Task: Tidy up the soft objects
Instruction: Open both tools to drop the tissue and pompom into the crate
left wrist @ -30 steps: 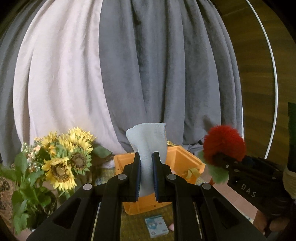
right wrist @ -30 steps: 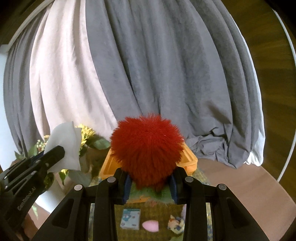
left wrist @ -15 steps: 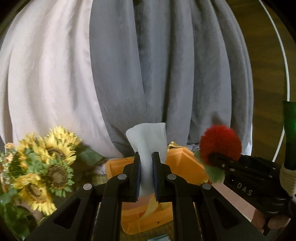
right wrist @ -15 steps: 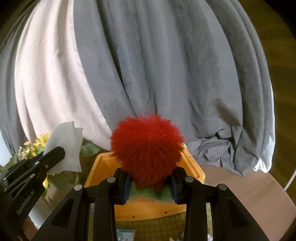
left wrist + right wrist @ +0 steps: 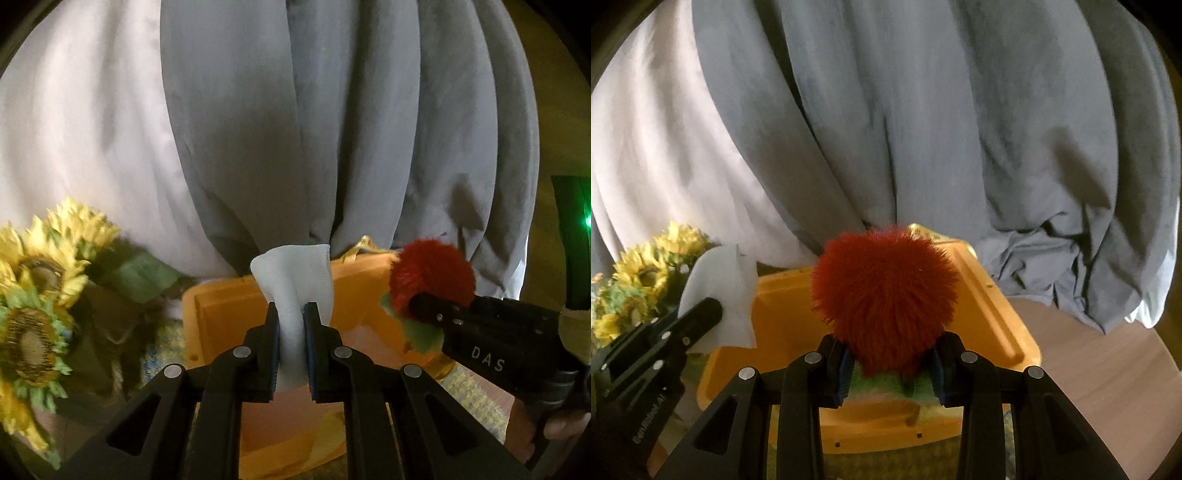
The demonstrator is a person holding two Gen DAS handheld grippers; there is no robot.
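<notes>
My left gripper point(image 5: 290, 314) is shut on a white cloth point(image 5: 295, 280) that sticks up between its fingers, held over the near side of an orange bin point(image 5: 225, 306). My right gripper point(image 5: 890, 354) is shut on a red fluffy pom-pom with green at its base point(image 5: 884, 295), held above the same orange bin point(image 5: 993, 317). The right gripper point(image 5: 413, 310) with the pom-pom point(image 5: 432, 273) also shows at the right of the left wrist view. The left gripper point(image 5: 701, 314) and cloth point(image 5: 720, 288) show at the left of the right wrist view.
Sunflowers point(image 5: 40, 295) stand left of the bin; they also show in the right wrist view point(image 5: 642, 273). Grey and white curtains point(image 5: 332, 129) hang close behind. A woven mat point(image 5: 469, 384) lies under the bin on a wooden table point(image 5: 1108, 369).
Both grippers have moved forward and down toward the orange bin, which now looks larger and nearer. The small items on the mat have dropped out of view. Both grips are unchanged.
</notes>
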